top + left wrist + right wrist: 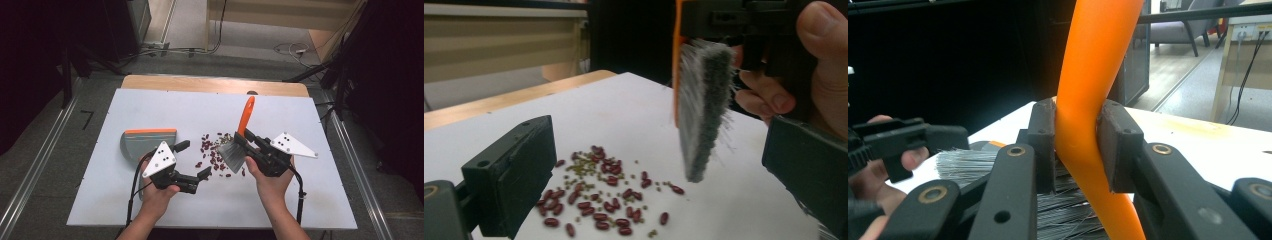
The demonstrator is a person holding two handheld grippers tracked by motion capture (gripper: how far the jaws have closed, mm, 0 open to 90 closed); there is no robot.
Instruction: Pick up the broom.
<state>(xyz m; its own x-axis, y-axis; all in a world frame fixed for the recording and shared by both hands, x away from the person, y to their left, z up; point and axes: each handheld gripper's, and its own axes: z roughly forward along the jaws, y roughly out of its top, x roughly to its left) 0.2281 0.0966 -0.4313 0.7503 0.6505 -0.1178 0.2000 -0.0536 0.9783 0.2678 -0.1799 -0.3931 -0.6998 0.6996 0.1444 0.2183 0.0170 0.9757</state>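
Toward the left edge of the white tabletop (pixel 300 200) lay a grey dustpan (pixel 145 142) with an orange lip, nothing visible in it, its mouth apparently turned away from the spill, so it would probably need turning before it could catch anything. Just right of it, toward the near edge, the left hand-held gripper (pixel 192 160) hovered with its jaws spread wide and nothing between them, seemingly ready to take the dustpan. At the middle of the tabletop a loose scatter of red beans (pixel 599 200) mixed with smaller green ones lay on the bare surface, not yet gathered. Right of the beans, the right hand-held gripper (pixel 1078 150) was clamped on the orange handle of a hand brush (pixel 237 142), the handle rising toward the far edge and the grey bristles (pixel 701 110) hanging just above the tabletop beside the scatter, a hold that looked suited to sweeping the beans leftward.
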